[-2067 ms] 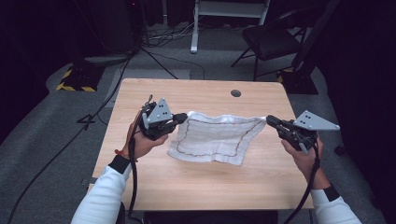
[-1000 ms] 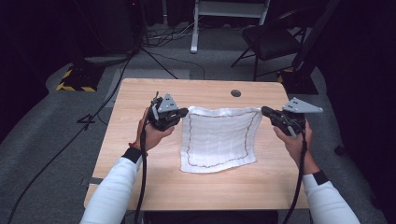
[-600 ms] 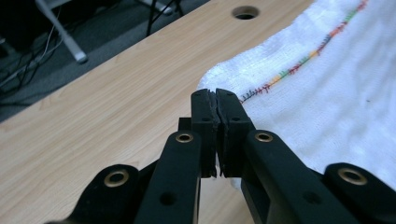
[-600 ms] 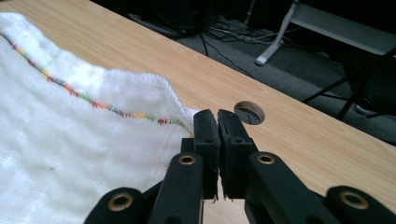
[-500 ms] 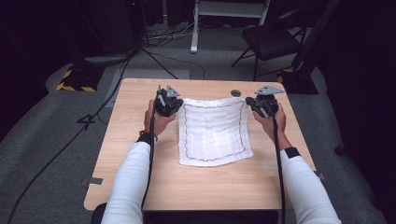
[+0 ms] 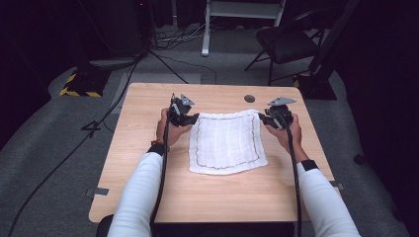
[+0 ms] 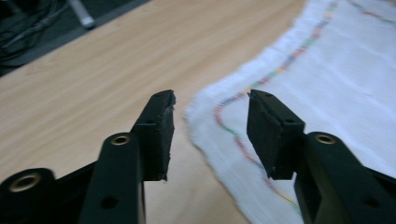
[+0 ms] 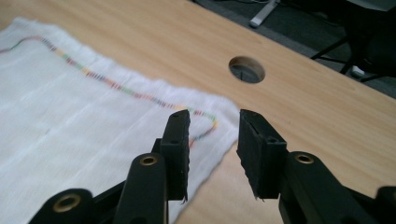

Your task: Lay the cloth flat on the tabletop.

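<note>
The white cloth [image 6: 226, 142] lies spread flat on the table [image 6: 148, 187], roughly square, with its 2 far corners pointing away from you and its 2 near corners toward your side. Your left gripper [image 6: 191, 118] sits at the far left corner and your right gripper [image 6: 262, 119] at the far right corner, so each hand is the nearer one for its own corner. In the left gripper view the jaws stand parted with nothing between them, and the rounded corner of the cloth [image 7: 289, 93], with its coloured stitch line, lies in the gap just ahead of the tips. In the right gripper view the jaws are likewise released and empty, straddling the other far corner [image 8: 205, 126], with the round hole in the table [image 8: 246, 69] beyond it. Any next grasp, I judge, turns on these 2 corners, since both lie between the jaws.
</note>
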A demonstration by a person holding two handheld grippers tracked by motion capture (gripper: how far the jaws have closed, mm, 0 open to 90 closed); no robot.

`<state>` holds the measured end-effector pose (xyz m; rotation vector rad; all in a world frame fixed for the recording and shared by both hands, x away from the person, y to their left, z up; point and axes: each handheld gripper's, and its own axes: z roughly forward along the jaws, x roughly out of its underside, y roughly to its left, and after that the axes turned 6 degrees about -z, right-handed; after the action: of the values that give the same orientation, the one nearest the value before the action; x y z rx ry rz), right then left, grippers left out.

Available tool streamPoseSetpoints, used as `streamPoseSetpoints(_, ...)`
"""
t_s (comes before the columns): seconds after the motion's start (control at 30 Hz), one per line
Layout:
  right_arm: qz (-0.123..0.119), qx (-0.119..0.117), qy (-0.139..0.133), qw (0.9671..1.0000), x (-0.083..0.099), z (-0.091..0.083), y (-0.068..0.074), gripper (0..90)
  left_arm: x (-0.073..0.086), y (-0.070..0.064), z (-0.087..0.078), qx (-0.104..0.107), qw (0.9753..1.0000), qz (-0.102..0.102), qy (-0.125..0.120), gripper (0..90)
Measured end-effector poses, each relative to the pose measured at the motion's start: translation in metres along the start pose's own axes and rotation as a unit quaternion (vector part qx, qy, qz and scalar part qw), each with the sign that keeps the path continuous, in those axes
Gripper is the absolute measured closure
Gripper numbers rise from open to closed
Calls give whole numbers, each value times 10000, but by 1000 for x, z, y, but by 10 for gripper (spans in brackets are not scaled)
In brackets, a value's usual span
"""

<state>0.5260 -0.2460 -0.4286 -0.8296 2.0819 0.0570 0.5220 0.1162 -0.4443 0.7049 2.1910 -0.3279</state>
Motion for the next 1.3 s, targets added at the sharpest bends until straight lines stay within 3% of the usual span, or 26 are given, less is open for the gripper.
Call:
streamPoseSetpoints(0.13,-194,-448,38,9988,25,-17,7,588,17,-21,-9,272,9980,445,354,368)
streamPoseSetpoints(0.17,-240,-576,35,9980,31,-21,10,573,22,-25,-12,425,9970,507,393,339)
streamPoseSetpoints(0.27,-426,-896,104,9950,48,-30,19,542,37,-38,-22,737,9944,583,483,310)
streamPoseSetpoints(0.43,-721,-1337,284,9880,70,-36,35,491,58,-53,-33,980,9911,637,639,288)
streamPoseSetpoints(0.53,-919,-1417,454,9846,78,-38,43,479,67,-58,-35,994,9896,709,756,283)
streamPoseSetpoints(0.73,-874,-1444,640,9836,91,-41,51,493,79,-61,-31,897,9863,904,1044,266)
streamPoseSetpoints(0.87,-764,-1451,587,9847,96,-44,50,502,82,-62,-28,952,9862,881,1028,263)
streamPoseSetpoints(0.93,-727,-1495,501,9848,100,-46,51,564,83,-60,-27,987,9865,816,1019,254)
streamPoseSetpoints(1.03,-936,-1455,493,9837,103,-54,55,588,84,-57,-27,1065,9865,679,1045,250)
streamPoseSetpoints(1.3,-805,-1502,571,9837,117,-73,60,596,90,-61,-32,1217,9840,730,1073,256)
